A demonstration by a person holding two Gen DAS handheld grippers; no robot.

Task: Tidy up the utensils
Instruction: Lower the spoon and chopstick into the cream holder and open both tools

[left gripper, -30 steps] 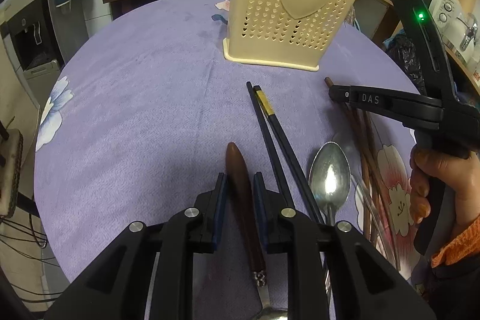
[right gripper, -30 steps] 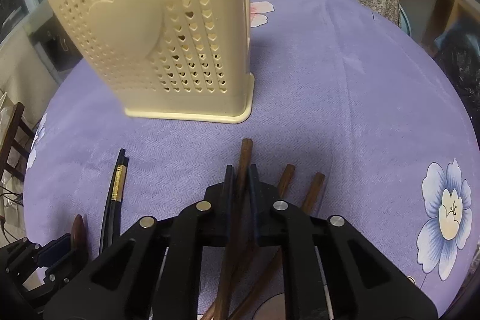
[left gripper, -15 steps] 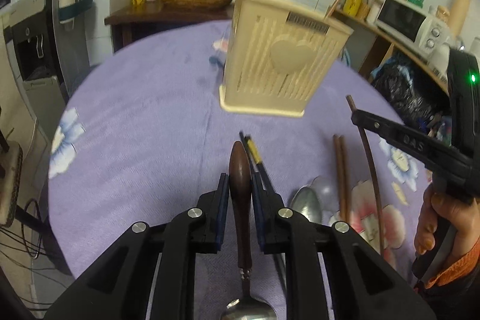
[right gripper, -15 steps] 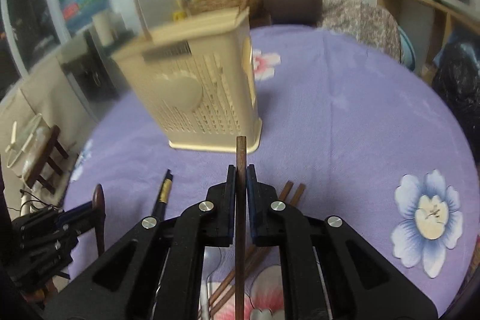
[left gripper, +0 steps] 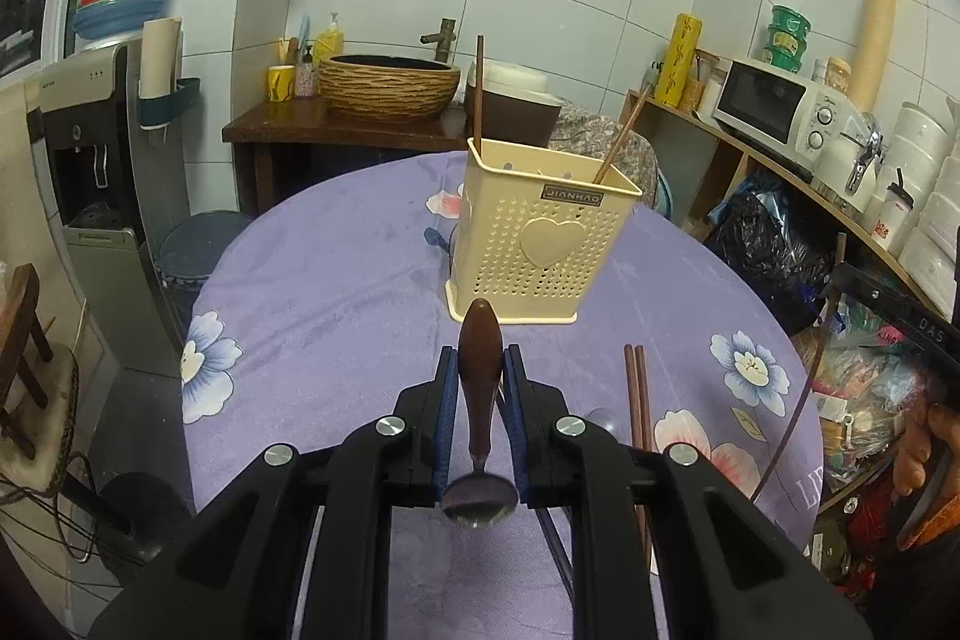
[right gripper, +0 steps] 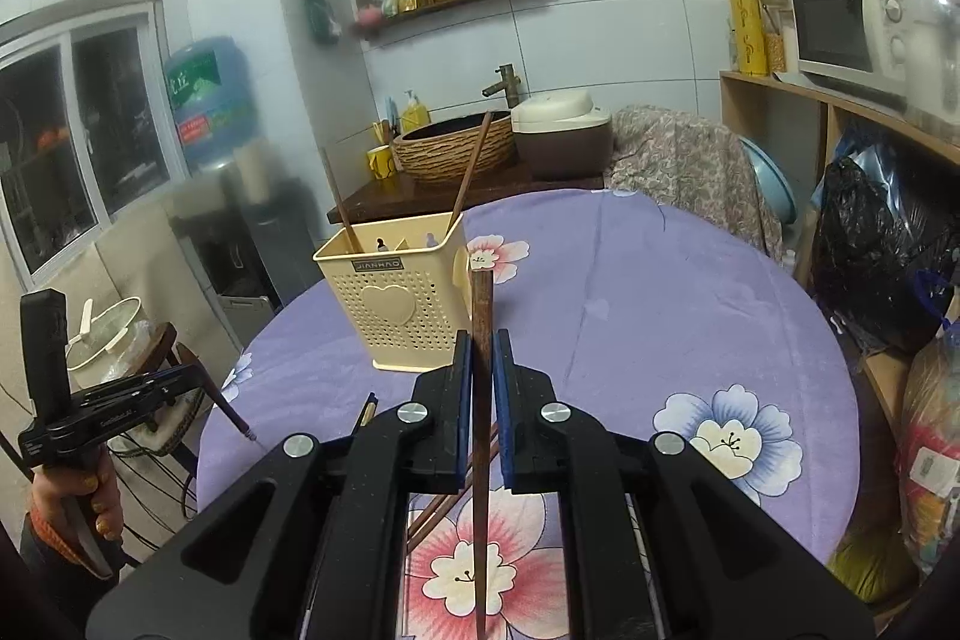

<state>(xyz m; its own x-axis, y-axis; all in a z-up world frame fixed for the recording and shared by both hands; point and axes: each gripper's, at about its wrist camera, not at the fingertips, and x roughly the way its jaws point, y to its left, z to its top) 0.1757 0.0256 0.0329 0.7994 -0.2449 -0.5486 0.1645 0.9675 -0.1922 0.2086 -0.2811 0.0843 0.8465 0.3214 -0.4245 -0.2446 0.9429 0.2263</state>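
Note:
My left gripper [left gripper: 480,361] is shut on the brown wooden handle of a spoon [left gripper: 479,340], held above the purple table with its metal bowl [left gripper: 480,501] hanging toward the camera. My right gripper [right gripper: 482,346] is shut on a single brown chopstick [right gripper: 480,430], also lifted off the table. The cream perforated utensil holder [left gripper: 543,244] [right gripper: 399,298] stands ahead of both, with two brown chopsticks [left gripper: 479,88] leaning in it. A pair of brown chopsticks [left gripper: 636,394] lies on the cloth. In the left wrist view the right gripper [left gripper: 840,274] shows at the right edge.
The round table carries a purple flowered cloth [left gripper: 336,316]. A black chopstick [right gripper: 366,409] lies near the holder. A dark side table with a woven basin [left gripper: 387,85] stands behind, a shelf with a microwave [left gripper: 774,112] to the right, a water dispenser [left gripper: 90,148] to the left.
Both grippers have risen from the table, the left lifting the spoon and the right lifting the chopstick clear of the others. The holder now sits farther off and lower.

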